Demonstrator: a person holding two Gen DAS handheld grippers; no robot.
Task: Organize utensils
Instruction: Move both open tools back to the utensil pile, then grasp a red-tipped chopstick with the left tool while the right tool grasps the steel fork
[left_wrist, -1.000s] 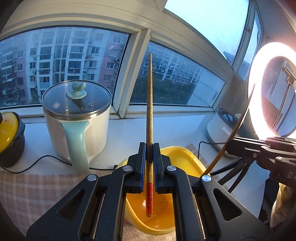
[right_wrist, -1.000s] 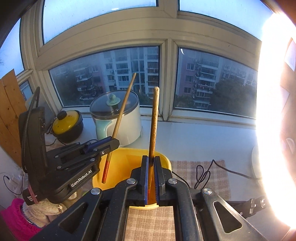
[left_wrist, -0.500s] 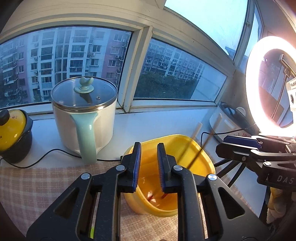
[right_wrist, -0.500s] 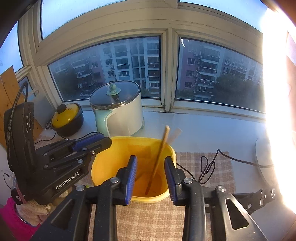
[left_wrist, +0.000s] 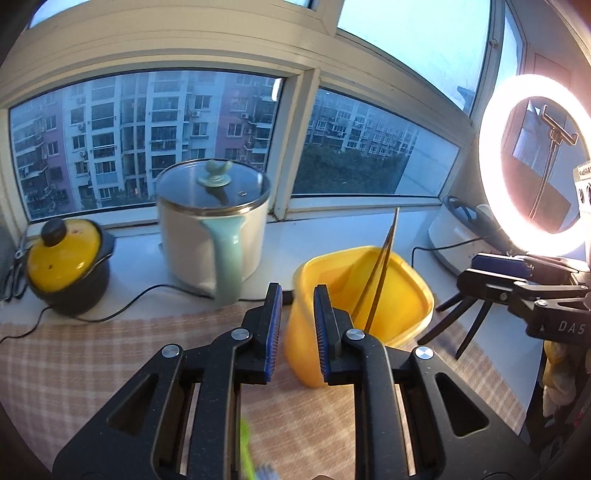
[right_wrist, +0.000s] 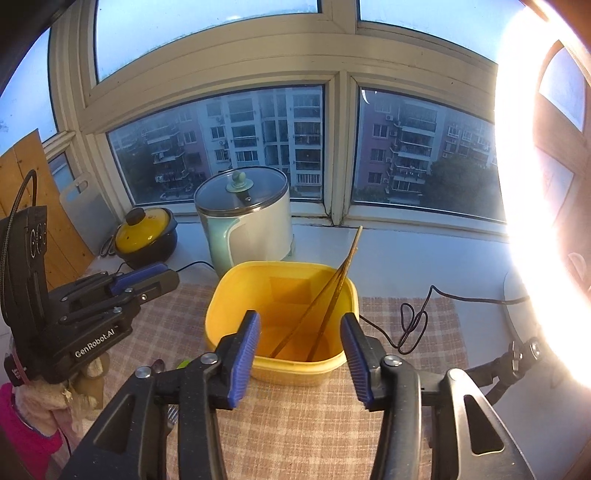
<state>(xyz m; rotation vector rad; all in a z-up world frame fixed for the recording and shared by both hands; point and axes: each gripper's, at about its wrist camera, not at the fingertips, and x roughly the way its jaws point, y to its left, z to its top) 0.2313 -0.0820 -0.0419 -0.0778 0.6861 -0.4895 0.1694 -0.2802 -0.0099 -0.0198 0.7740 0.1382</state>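
Note:
A yellow tub (right_wrist: 280, 314) stands on the checked cloth; it also shows in the left wrist view (left_wrist: 402, 295). Two chopsticks (right_wrist: 325, 295) lean inside it against its far right rim, also seen in the left wrist view (left_wrist: 380, 273). My left gripper (left_wrist: 297, 328) is open and empty, just left of the tub; it shows in the right wrist view (right_wrist: 144, 277). My right gripper (right_wrist: 299, 347) is open and empty, in front of the tub. A green utensil (left_wrist: 245, 450) and a spoon (right_wrist: 159, 367) lie on the cloth, mostly hidden.
A white electric pot (left_wrist: 214, 229) with a teal handle and a yellow-lidded black pot (left_wrist: 66, 258) stand on the sill behind. A lit ring light (left_wrist: 535, 162) on a tripod stands at the right. Black cords (right_wrist: 413, 321) run over the cloth.
Both grippers held one chopstick upright over the tub. Both opened and dropped them into the tub. Both have since drawn back, and the left has shifted left.

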